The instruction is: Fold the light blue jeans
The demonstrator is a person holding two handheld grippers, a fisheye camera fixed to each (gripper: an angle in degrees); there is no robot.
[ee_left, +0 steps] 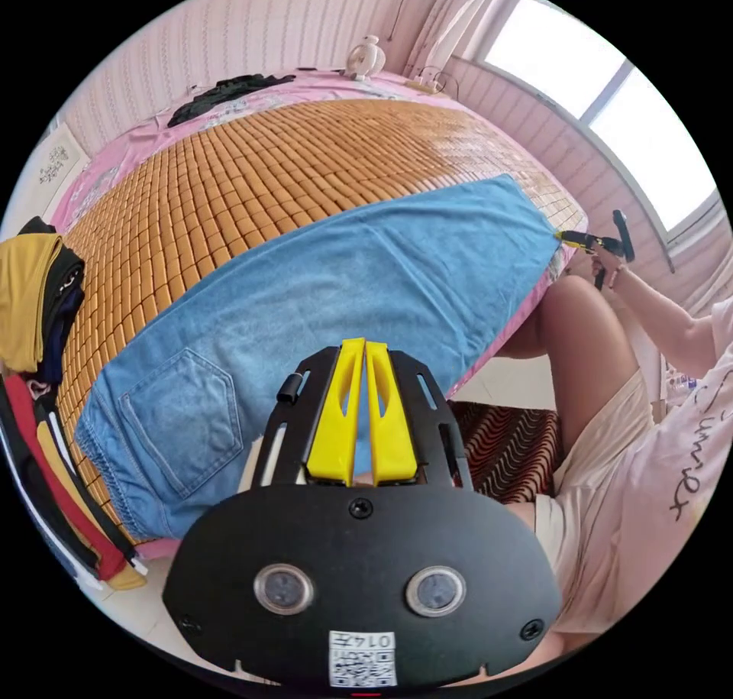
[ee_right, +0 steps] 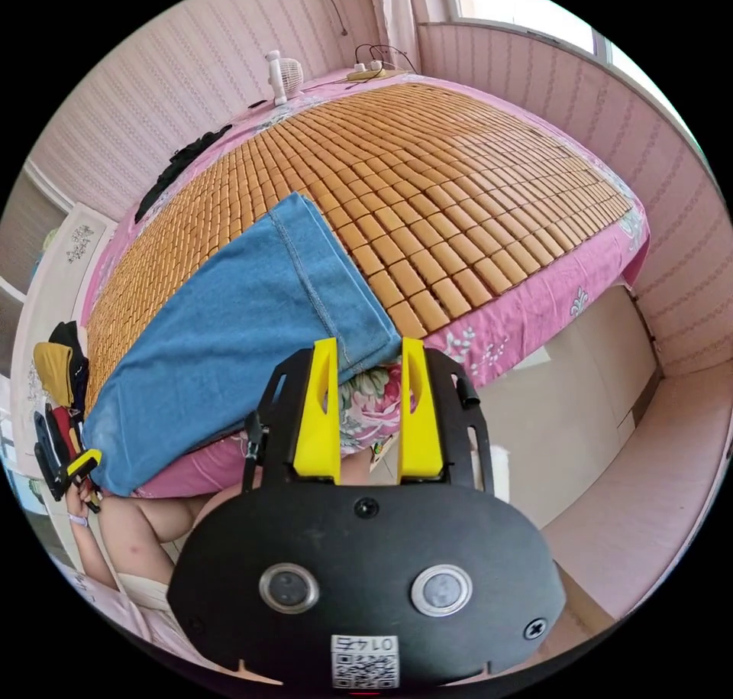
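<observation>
Left gripper view: left gripper (ee_left: 363, 347) jaws nearly closed over light blue jeans (ee_left: 321, 294) on the bamboo mat (ee_left: 229, 172); grip unclear. Right gripper (ee_right: 369, 345) jaws wide, hem at 12 o'clock.

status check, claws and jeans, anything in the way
Left claw shut, over the jeans waist end. Right claw open at the hem corner. Jeans flat on the mat. Clothes pile beside the waistband.
</observation>
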